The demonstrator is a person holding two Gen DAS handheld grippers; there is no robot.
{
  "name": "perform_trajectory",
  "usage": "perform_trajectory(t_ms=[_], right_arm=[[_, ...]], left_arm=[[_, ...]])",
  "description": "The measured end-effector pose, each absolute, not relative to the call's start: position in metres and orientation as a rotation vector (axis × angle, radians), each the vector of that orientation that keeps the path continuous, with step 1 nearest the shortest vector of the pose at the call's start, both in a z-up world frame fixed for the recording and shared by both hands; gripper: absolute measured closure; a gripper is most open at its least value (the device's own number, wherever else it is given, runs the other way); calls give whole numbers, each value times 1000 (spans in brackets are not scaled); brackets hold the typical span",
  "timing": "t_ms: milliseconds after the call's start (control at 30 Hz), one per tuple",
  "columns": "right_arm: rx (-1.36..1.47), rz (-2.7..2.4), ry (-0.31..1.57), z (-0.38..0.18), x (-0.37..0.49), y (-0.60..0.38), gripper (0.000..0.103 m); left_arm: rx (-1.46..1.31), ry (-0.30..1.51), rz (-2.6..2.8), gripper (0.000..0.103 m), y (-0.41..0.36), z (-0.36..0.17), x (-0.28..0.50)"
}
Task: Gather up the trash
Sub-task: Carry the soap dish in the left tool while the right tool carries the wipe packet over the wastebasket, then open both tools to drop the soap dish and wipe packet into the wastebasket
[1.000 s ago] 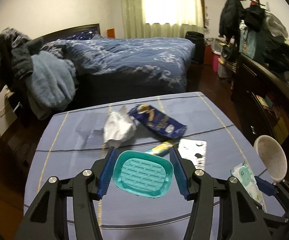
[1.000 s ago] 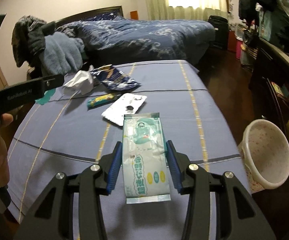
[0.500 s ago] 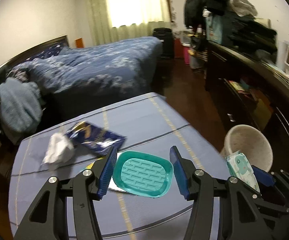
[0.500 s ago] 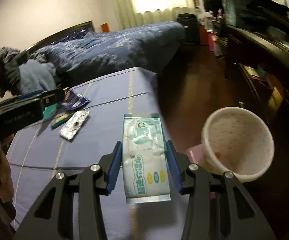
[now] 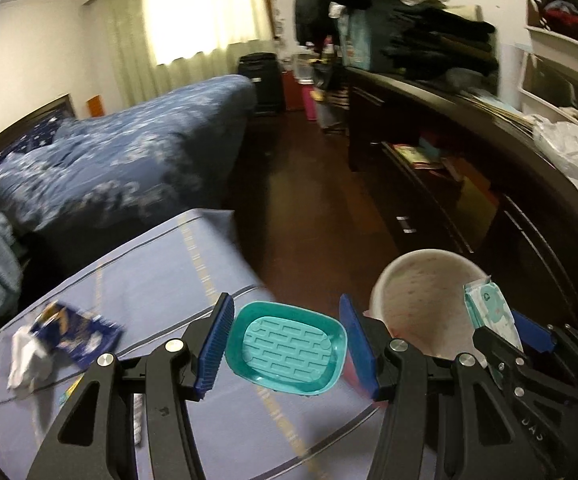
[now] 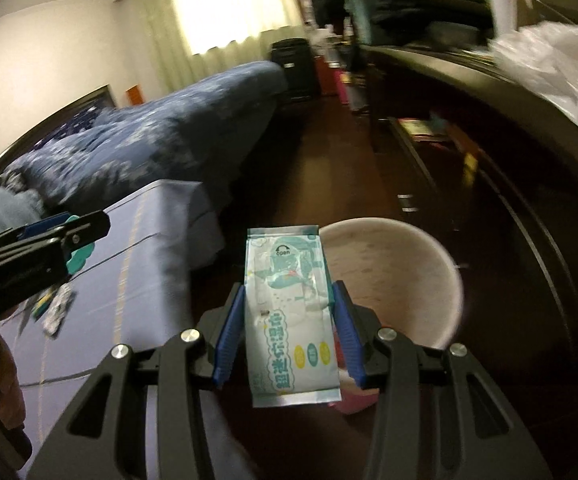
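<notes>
The desk [image 5: 157, 280] edge now lies behind us; left gripper [image 5: 285, 346] fingers clamp the teal soap dish [image 5: 285, 348], right gripper [image 6: 289, 320] fingers the wet-wipes pack [image 6: 289, 312], beside the open bin [image 6: 401, 280].

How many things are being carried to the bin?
2: a teal plastic soap dish in the left gripper, and a pale-green wet-wipes packet in the right gripper, at the white bin.

Open bin [image 6: 417, 280] mouth; table [image 6: 149, 248] edge beside it.

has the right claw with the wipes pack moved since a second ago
Yes. The right claw, shut on the wipes pack, has swung off the table toward the pale bin beside it.
</notes>
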State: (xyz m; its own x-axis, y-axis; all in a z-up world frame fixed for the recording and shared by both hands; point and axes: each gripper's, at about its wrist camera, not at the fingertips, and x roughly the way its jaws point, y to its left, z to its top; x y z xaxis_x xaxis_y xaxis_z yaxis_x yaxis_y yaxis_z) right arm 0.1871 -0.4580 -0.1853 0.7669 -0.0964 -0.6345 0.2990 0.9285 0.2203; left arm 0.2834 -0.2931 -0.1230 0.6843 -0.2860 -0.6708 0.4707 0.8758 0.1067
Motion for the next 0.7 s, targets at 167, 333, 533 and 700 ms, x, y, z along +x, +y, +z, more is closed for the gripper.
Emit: perform_trajectory(t_ms=[167,333,533,700], right_arm=[[348,-288,682,-199,193,-492,59],[362,-332,710,-214,204,-517,59],[367,-378,742,-232,211,-540,59],[370,-390,766,-245,215,-549,59]], left_arm=[[283,731,-508,48,-333,-131,297],[280,789,-573,48,-375,-147,312],[272,845,-607,48,-412,-164,327],[275,883,-621,48,-435,-179,336]])
